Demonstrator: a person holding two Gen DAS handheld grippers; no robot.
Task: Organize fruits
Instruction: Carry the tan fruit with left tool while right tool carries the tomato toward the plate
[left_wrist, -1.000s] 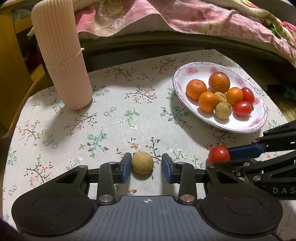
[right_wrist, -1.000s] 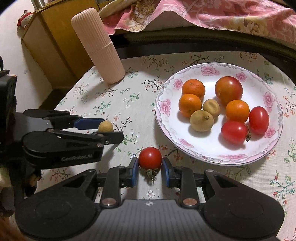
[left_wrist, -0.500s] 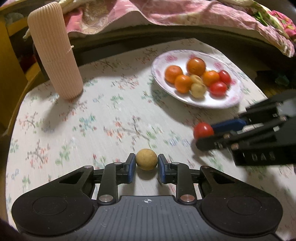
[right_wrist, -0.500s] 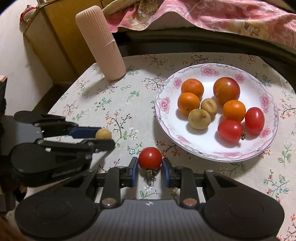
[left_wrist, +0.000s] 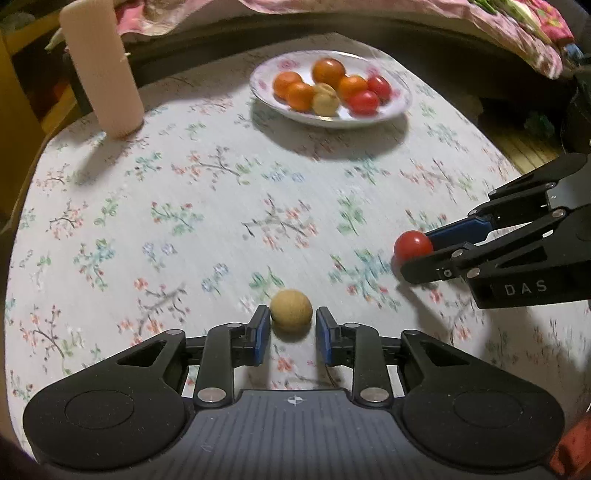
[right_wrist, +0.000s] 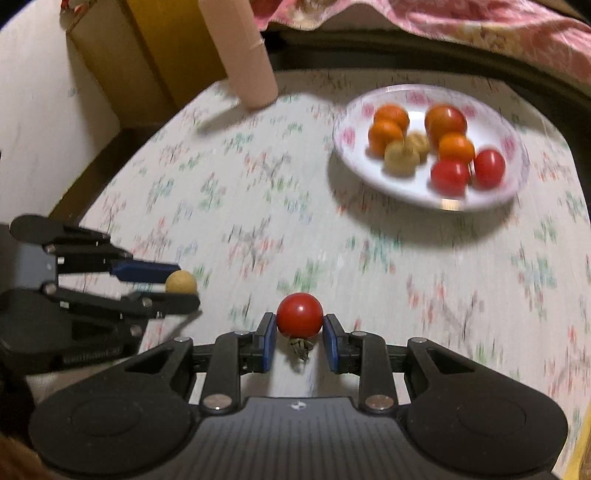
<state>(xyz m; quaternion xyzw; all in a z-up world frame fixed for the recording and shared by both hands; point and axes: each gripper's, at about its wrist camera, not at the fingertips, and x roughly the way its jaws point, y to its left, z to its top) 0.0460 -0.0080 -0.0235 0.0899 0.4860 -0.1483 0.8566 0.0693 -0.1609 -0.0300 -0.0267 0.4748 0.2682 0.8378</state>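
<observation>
**Two fruits gripped, both claws off the plate**

Two claws, one fruit each. We see the left claw (left_wrist: 291, 328) closed on a small tan round fruit (left_wrist: 291, 313), likely a longan; the left pad touches it, and the right pad shows a thin gap in the left wrist view, so contact on that side is hard to confirm. The jaws have just been closing, with the fruit between them. The right claw (right_wrist: 300, 334) is clamped on a cherry tomato (right_wrist: 299, 319), stem hanging below, both pads pressing.

Both fruits sit above the floral worktop (left_wrist: 221, 206), near its front edge and well apart from the plate (right_wrist: 480, 201). The plate holds oranges, two tan fruits and two red tomatoes. A ribbed pink cylinder (left_wrist: 101, 70) stands at the far left of the worktop.

We judge the step as carry: both picks done, drop-off pending. Where the fruits should go is unclear from here, maybe separate groups on the worktop, maybe the plate. Next move calls for steady transport, a low release so the round fruits don't roll, and the two claws kept clear of each other.
</observation>
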